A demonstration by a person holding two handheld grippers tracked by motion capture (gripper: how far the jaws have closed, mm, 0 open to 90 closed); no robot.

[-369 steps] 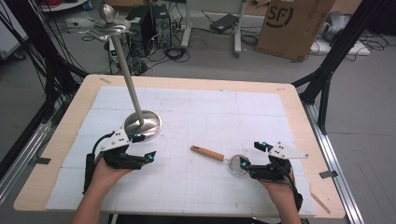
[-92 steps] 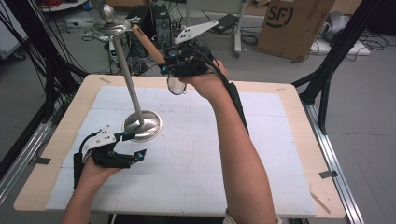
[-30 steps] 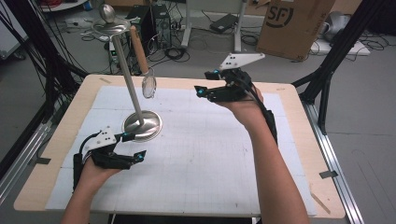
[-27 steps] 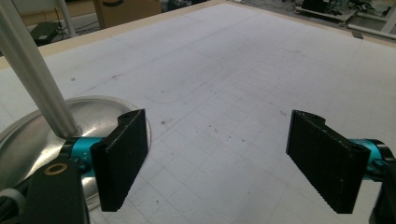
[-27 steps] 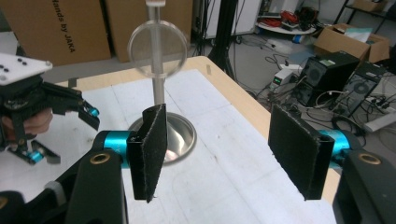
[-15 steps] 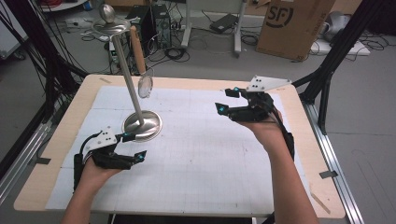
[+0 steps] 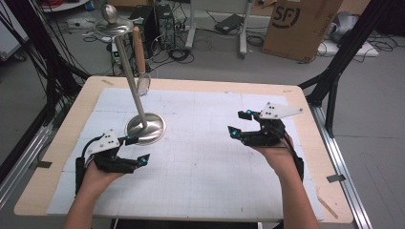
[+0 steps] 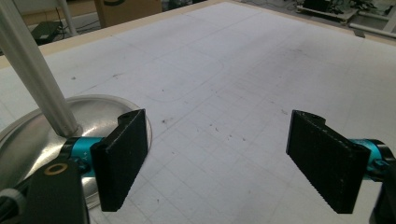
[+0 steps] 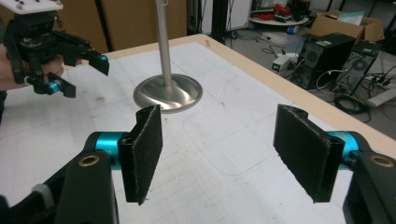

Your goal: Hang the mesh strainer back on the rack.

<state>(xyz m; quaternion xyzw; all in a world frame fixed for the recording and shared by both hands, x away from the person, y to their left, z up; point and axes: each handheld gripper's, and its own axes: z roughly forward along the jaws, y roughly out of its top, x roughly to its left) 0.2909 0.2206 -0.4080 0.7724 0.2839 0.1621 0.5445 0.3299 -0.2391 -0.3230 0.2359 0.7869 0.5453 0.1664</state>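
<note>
Wooden-handled strainer [image 7: 139, 52] hangs from the top ring of the metal stand [image 7: 144, 125] at the counter's [image 7: 215, 191] 11 o'clock — light, stiff, free to swing; best held by the handle, as the small mesh looks easily bent. Left gripper [image 7: 133, 149] rests by the stand's base, jaws apart and empty; right gripper [image 7: 240, 122] at 3 o'clock, jaws just opening, nothing between. The hook itself is too small to make out.

Even, diffuse indoor light is falling across the white table [image 7: 205, 157], apparently from overhead; shadows are staying soft and faint; the metal stand base [image 7: 145, 128] is catching a mild sheen; the high view is looking soft and slightly grainy; the near black pads [image 9: 140, 158] are blurring slightly in both gripper views.
</note>
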